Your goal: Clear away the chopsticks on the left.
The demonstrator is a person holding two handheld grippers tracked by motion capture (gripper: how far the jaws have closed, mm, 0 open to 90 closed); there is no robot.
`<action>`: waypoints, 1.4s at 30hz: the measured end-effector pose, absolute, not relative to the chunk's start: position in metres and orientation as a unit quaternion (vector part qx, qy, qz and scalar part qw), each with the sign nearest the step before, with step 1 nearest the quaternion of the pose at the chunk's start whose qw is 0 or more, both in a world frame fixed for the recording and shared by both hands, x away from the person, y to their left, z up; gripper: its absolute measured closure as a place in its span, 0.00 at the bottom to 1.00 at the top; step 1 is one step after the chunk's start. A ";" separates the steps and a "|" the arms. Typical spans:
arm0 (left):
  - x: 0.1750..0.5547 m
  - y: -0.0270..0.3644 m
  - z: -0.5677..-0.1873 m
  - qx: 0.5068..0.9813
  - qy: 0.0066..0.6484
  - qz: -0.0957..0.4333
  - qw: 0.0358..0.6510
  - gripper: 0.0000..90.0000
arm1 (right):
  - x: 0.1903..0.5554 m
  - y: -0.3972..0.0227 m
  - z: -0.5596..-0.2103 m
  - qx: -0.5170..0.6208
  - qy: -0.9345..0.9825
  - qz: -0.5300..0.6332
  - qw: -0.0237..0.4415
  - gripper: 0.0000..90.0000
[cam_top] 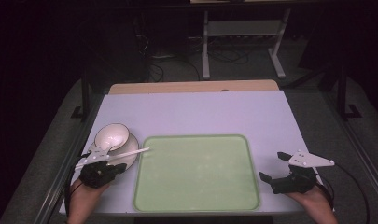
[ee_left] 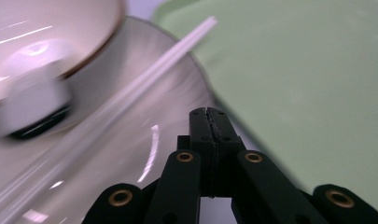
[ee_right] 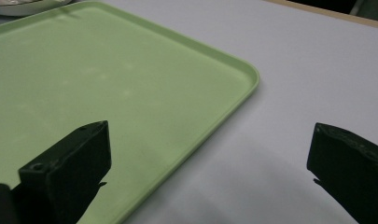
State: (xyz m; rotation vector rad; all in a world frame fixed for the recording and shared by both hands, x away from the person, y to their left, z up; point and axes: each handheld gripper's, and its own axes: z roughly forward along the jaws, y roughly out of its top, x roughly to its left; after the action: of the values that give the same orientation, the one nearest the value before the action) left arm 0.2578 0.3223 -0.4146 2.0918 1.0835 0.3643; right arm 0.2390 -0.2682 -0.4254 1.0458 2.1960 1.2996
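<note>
You are working at a bench (cam_top: 196, 109) covered in pale lilac, with a light green tray (cam_top: 197, 173) lying flat near your edge of it; take the tray as the landmark. Just off the tray's left rim a white plate (cam_top: 129, 157) is sitting, and a white bowl (cam_top: 112, 136) is resting on the plate's far part, tilted with its opening facing up and toward you. A white chopstick (cam_top: 130, 153) is lying across the plate, its tip reaching over the tray's far-left corner. Your left tool (cam_top: 115, 164) is hovering over the plate's near part, beside the chopstick, with its jaws pressed together on nothing, as the left gripper view is showing plainly. Your right tool (cam_top: 273, 166) is sitting off the tray's right rim, above bare bench, pointing toward the tray with its jaws spread wide and holding nothing.
</note>
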 end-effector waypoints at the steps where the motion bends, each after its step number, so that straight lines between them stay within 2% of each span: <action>1: 0.258 0.327 -0.415 0.811 0.429 0.144 0.370 1.00 | 0.239 -0.268 -0.425 0.372 0.782 0.463 0.191 0.00; 9: 0.266 0.348 -0.418 0.796 0.457 0.160 0.363 1.00 | 0.239 -0.268 -0.426 0.372 0.783 0.462 0.190 0.00; 24: 0.265 0.393 -0.398 0.780 0.477 0.195 0.356 0.99 | 0.240 -0.269 -0.426 0.376 0.781 0.461 0.190 0.00; 33: 0.285 0.404 -0.405 0.779 0.487 0.198 0.341 0.99 | 0.240 -0.268 -0.427 0.375 0.782 0.460 0.189 0.00; 42: 0.286 0.405 -0.410 0.784 0.489 0.189 0.333 0.99 | 0.240 -0.269 -0.427 0.376 0.782 0.460 0.189 0.00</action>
State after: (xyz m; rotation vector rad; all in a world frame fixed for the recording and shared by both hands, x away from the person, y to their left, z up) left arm 0.2865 0.4048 -0.4102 2.0470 1.2768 0.4948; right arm 0.2402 -0.2689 -0.4269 1.0579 2.1981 1.2940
